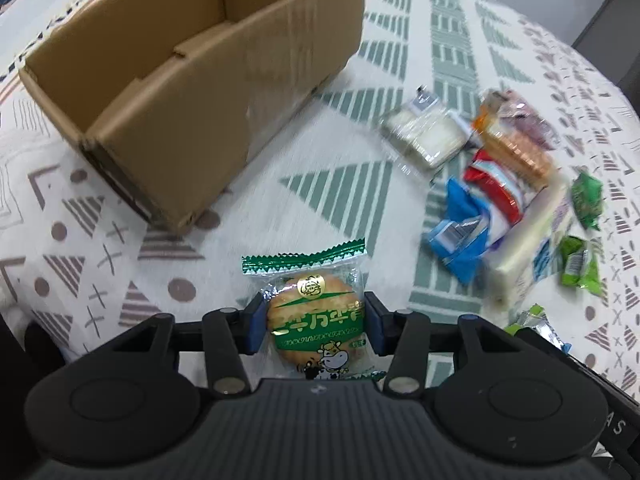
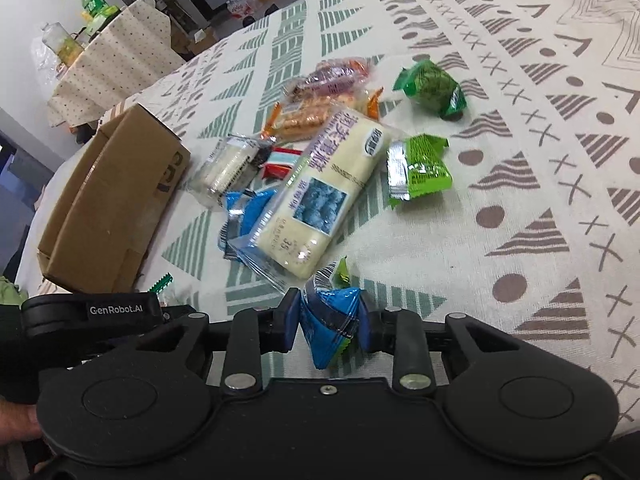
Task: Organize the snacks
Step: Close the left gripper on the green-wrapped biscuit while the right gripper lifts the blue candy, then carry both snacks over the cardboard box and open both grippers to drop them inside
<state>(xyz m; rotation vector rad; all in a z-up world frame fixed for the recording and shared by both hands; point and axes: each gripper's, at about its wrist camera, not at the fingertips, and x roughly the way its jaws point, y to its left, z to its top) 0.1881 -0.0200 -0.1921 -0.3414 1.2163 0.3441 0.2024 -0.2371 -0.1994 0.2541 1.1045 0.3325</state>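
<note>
Left tongs [image 1: 314, 326]: closed on the biscuit packet [image 1: 316, 320], blue pads pressing its two side edges; the packet hangs above the surface [image 1: 328, 184], just in front of the cardboard box [image 1: 192, 92].
Biscuit packet, handling: light, I judge; a round biscuit in slick film, brittle inside. The grip on the edges across the disc looks sound, but hard squeezing could crack it.
Right tongs [image 2: 330, 320]: closed on a small blue wrapped snack [image 2: 330, 328], pinched across its middle, with a green crimped end poking out below.
Blue snack, handling: light and crinkly; foil-like wrap probably slippery, so a mid-body pinch suits it better than the tail.
Cardboard box: open-topped, flaps folded in; the part of its inside that shows holds nothing, the floor is mostly hidden.
Loose pile [image 2: 320, 168]: white long packet [image 2: 320, 184] lying over a blue one, clear-wrapped cake [image 2: 230, 164], red packet, orange-wrapped biscuits, purple packet behind.
Green packets [image 2: 420, 168]: two lie apart to the right of the pile, soft-looking and easy to crush.
Pile, handling: overlapping wrappers may drag neighbours when one is lifted.
</note>
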